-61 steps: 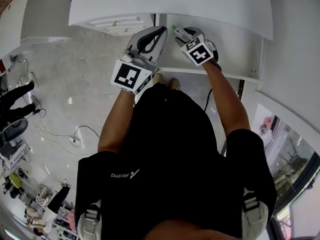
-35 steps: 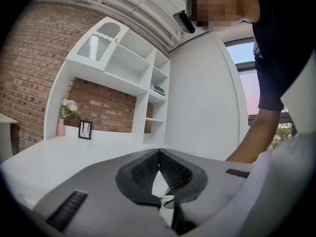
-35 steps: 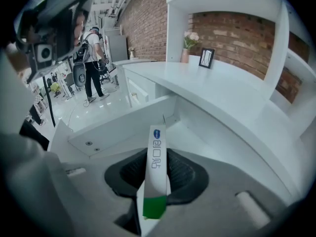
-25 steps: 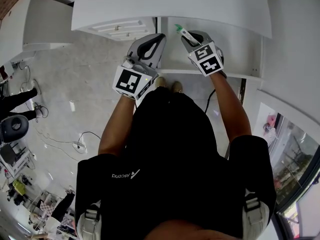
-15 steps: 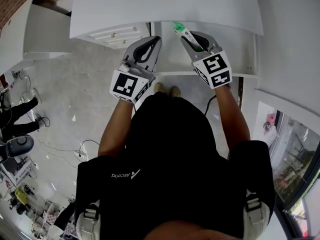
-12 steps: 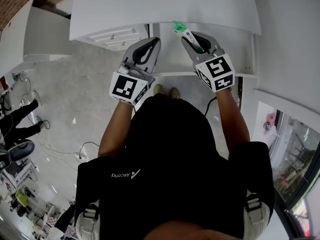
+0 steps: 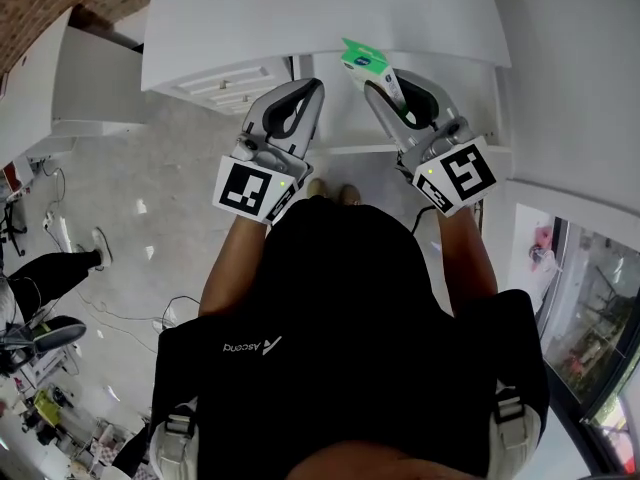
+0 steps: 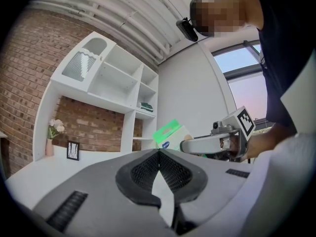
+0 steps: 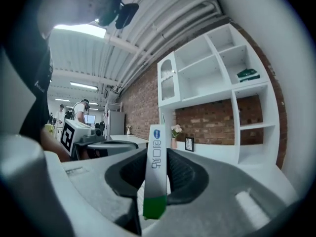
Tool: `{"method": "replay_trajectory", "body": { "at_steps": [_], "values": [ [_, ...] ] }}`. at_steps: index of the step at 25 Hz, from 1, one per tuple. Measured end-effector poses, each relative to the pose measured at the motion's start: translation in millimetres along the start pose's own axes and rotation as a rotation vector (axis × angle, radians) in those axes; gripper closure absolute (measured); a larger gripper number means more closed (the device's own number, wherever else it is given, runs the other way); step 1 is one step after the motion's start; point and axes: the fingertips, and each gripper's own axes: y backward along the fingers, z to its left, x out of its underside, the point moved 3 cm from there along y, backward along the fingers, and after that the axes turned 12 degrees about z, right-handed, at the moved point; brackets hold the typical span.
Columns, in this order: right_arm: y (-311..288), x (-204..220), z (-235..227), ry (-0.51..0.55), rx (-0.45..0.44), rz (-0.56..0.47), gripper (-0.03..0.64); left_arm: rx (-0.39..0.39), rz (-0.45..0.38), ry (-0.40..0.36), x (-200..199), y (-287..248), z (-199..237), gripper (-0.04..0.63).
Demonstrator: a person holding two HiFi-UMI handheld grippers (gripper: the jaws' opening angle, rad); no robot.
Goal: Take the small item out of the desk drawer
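Observation:
My right gripper (image 7: pixel 388 80) is shut on a small flat box (image 7: pixel 363 60), white with a green end. It holds the box up over the open white drawer (image 7: pixel 345 133), at the front edge of the desk top (image 7: pixel 330 8). In the right gripper view the box (image 9: pixel 156 167) stands edge-on between the dark pads. My left gripper (image 7: pixel 311 90) hangs beside it on the left, shut and empty. In the left gripper view its jaws (image 8: pixel 158 153) meet at the tips, and the box (image 8: pixel 171 135) and the right gripper (image 8: pixel 210 144) show just beyond them.
A white drawer unit (image 7: pixel 225 68) sits under the desk left of the open drawer. A white shelf unit (image 9: pixel 222 83) stands against a brick wall, with a flower vase (image 9: pixel 175 135) and a small frame (image 9: pixel 189 144). A cable (image 7: pixel 165 298) lies on the floor. People stand far off (image 9: pixel 80 111).
The right gripper has risen out of the drawer with the box and swung right, nearer the head camera. The left gripper has lifted slightly and stays shut.

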Motion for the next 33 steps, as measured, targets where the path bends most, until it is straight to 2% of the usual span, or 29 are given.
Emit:
{"method": "replay_trajectory", "body": {
  "at_steps": [6, 10, 18, 33],
  "values": [
    [28, -27, 16, 0.015, -0.018, -0.135, 0.528, 0.019, -0.055, -0.038, -26, 9, -16, 0.597],
    [39, -32, 24, 0.006, -0.023, -0.18, 0.528, 0.033, -0.075, -0.052, -38, 15, -24, 0.597],
    [43, -27, 28, -0.041, -0.022, -0.203, 0.529, 0.05, -0.089, -0.056, -40, 19, -27, 0.597],
    [59, -22, 25, -0.057, -0.024, -0.212, 0.529, 0.046, -0.073, -0.062, -36, 15, -41, 0.597]
  ]
}}
